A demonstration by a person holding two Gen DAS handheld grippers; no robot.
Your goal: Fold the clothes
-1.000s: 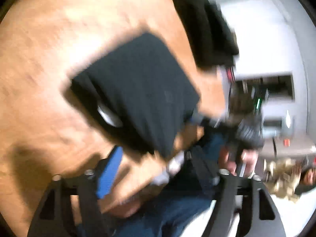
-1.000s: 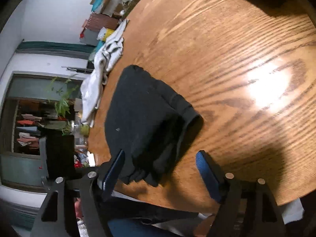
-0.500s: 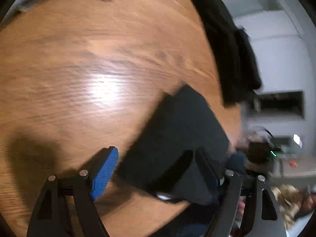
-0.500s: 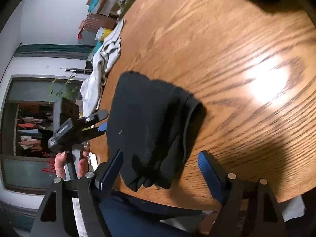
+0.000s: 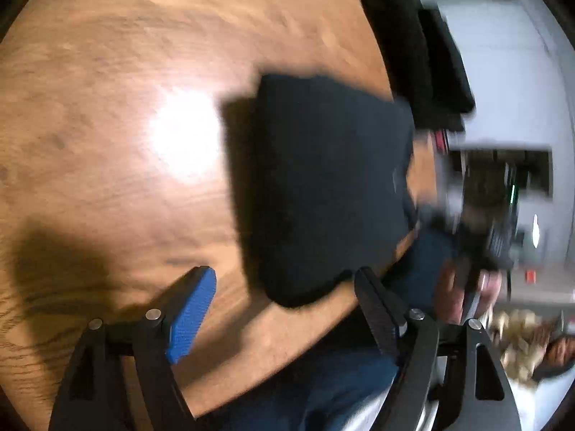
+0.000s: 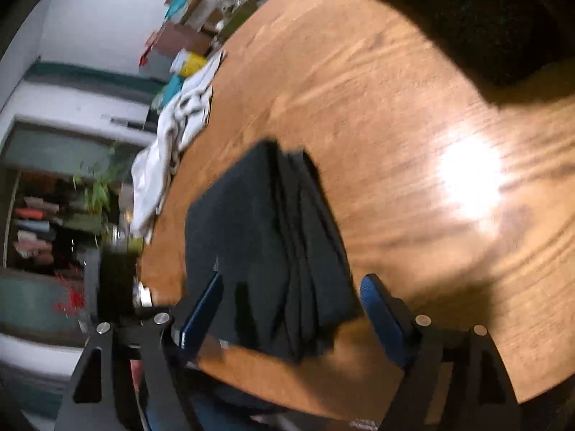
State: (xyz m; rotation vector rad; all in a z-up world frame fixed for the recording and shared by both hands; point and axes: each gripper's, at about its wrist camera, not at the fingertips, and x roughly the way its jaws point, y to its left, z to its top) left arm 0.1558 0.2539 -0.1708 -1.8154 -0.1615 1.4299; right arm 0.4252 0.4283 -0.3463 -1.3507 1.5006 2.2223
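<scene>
Two grippers frame one folded black garment (image 5: 327, 194) on a round wooden table (image 5: 107, 179). In the left wrist view the garment lies right of centre, near the table's lower-right edge, and it looks blurred. The left gripper (image 5: 284, 309) stands spread at the bottom of the frame, its blue pad (image 5: 190, 316) over bare wood and its other finger at the garment's lower right corner; nothing is pinched. A hand (image 5: 467, 287) on the other gripper's handle shows at the right, beyond the table edge.

In the right wrist view the garment (image 6: 266, 251) sits low and centre, its stacked fold edges facing right (several layers show). The right gripper (image 6: 291, 309) has its jaws opening, with the garment's near end between the fingers and the pads clear of the cloth. A white cloth (image 6: 169, 158) hangs over the table's left edge, and a dark pile (image 6: 485, 10) fills the upper right.
</scene>
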